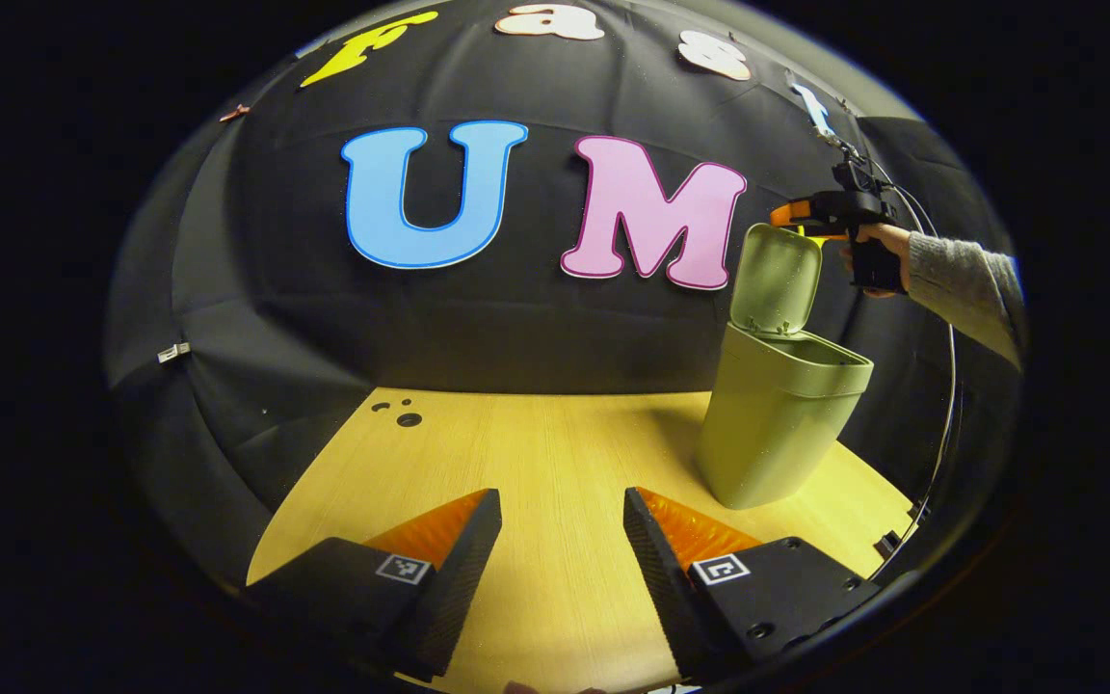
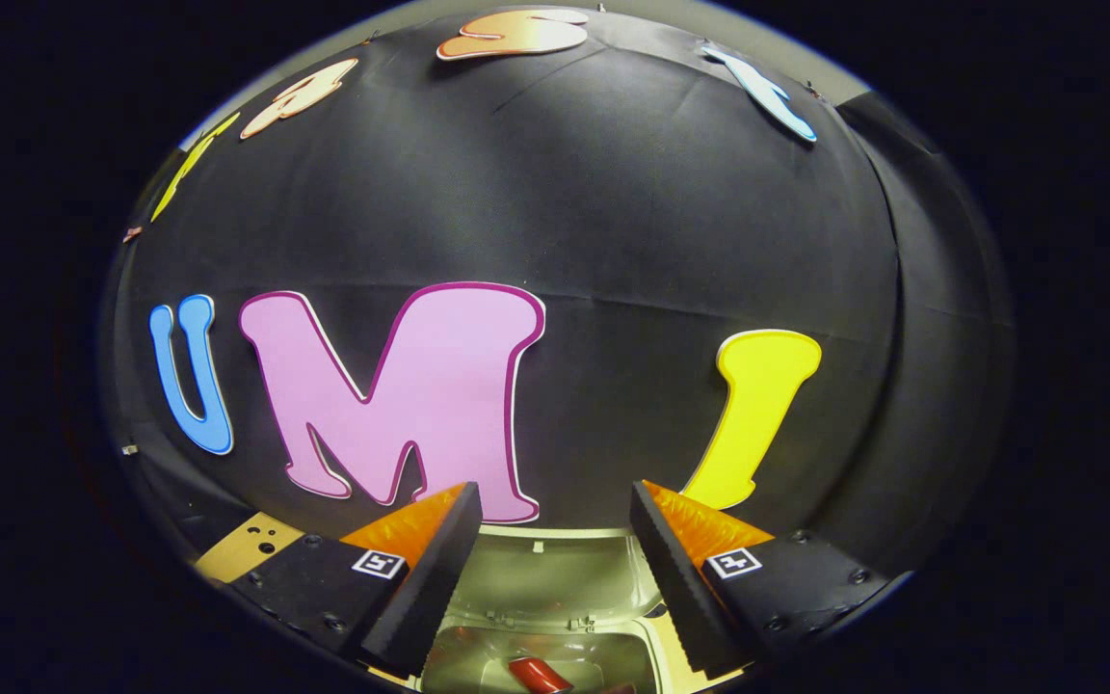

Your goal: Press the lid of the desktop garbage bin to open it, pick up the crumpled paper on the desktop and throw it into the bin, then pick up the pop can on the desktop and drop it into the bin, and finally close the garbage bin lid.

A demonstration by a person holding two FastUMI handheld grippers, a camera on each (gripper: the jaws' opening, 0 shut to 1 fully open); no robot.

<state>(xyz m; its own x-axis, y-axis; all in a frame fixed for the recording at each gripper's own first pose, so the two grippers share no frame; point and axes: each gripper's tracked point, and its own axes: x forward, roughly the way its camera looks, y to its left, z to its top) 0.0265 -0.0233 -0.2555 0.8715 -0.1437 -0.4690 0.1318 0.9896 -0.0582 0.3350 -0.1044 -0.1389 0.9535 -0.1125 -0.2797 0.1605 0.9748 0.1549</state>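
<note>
Two grippers are in play, and both of yours stand with jaws wide and nothing between them. Your left gripper [image 1: 563, 540] sits low over the wooden bench [image 1: 536, 453], its fingers pointing across bare wood toward the booth wall. In the left gripper view the green garbage bin [image 1: 772, 424] stands upright on the bench, ahead and to the right of those fingers and well apart from them. Its lid [image 1: 777, 280] is swung up and back on its hinge, leaving the mouth of the bin open.

Your right gripper [image 1: 810, 217] shows in that same view, held in a hand [image 1: 878, 253] with a grey knitted sleeve [image 1: 964, 289], up above the bin and just beside the top edge of the raised lid; whether it touches the lid you cannot tell from there.

From the right gripper view, that gripper [image 2: 555, 540] looks down past its spread fingers into the open bin [image 2: 555, 655]. The inner face of the raised lid [image 2: 555, 578] lies between the fingers, and below it, inside the bin, part of the red pop can [image 2: 538, 675] is visible at the bottom edge. A corner of the bench [image 2: 242, 545] shows at the lower left. The crumpled paper cannot be made out inside the bin.
</note>
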